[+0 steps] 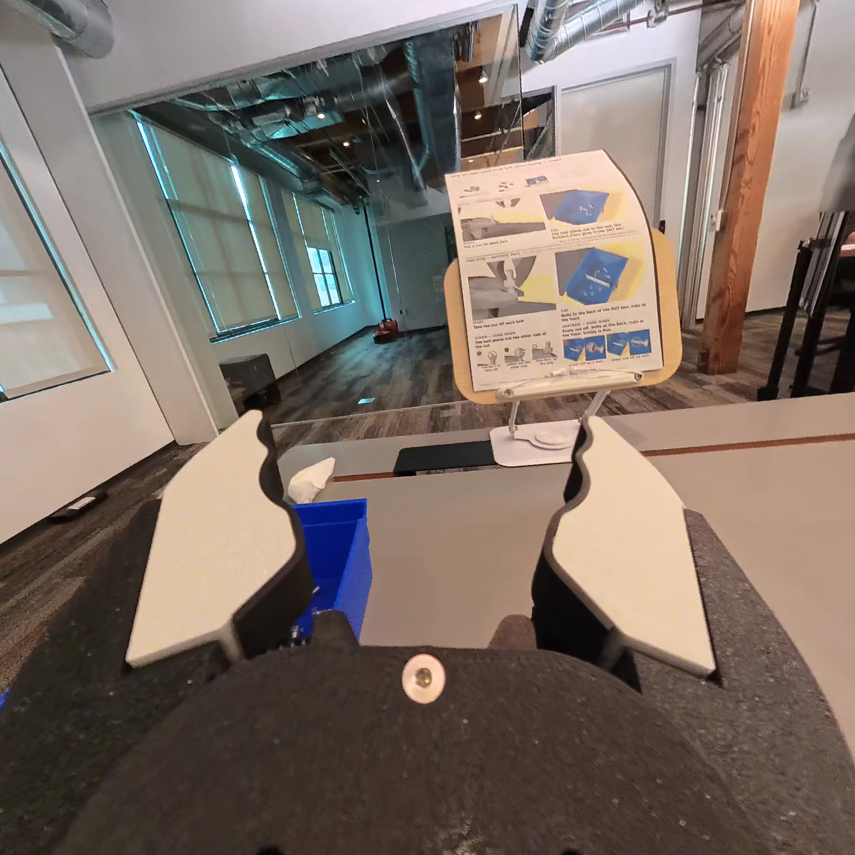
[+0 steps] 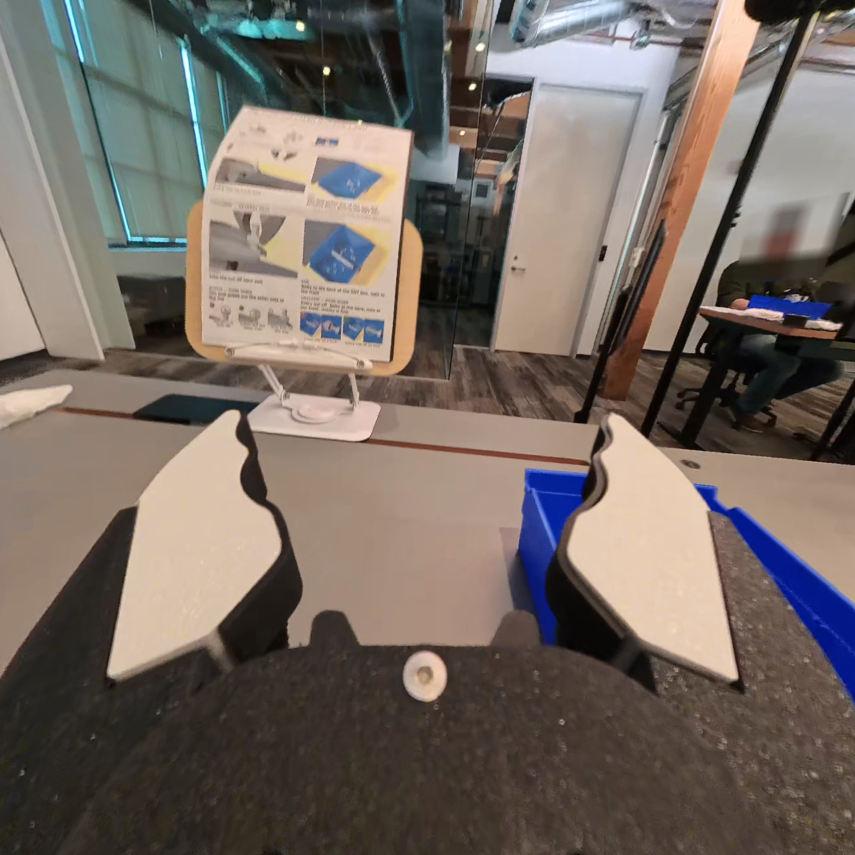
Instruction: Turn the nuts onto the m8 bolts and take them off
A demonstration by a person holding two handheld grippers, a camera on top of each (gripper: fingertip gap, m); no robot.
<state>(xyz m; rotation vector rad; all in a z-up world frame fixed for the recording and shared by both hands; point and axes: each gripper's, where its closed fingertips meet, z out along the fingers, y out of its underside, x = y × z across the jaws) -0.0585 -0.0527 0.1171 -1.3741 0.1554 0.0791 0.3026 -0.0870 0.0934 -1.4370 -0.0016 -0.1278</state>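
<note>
Each view is taken from low over the grey tabletop (image 1: pixel 462 532), looking forward along its own tongs toward the room. The instruction sheet on its stand (image 1: pixel 555 277) (image 2: pixel 305 231) is shared, right of centre in the left view, left of centre in the right.

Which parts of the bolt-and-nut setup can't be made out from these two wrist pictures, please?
- Left blue bin, left wrist view: the left claw's finger hides most of its contents; only small metal glints show.
- Right blue bin, right wrist view: the right claw's finger covers its inside, and the picture's edge cuts off its right end.
- Instruction sheet, right wrist view: blurred.
- Neither claw shows in the other's view.
</note>
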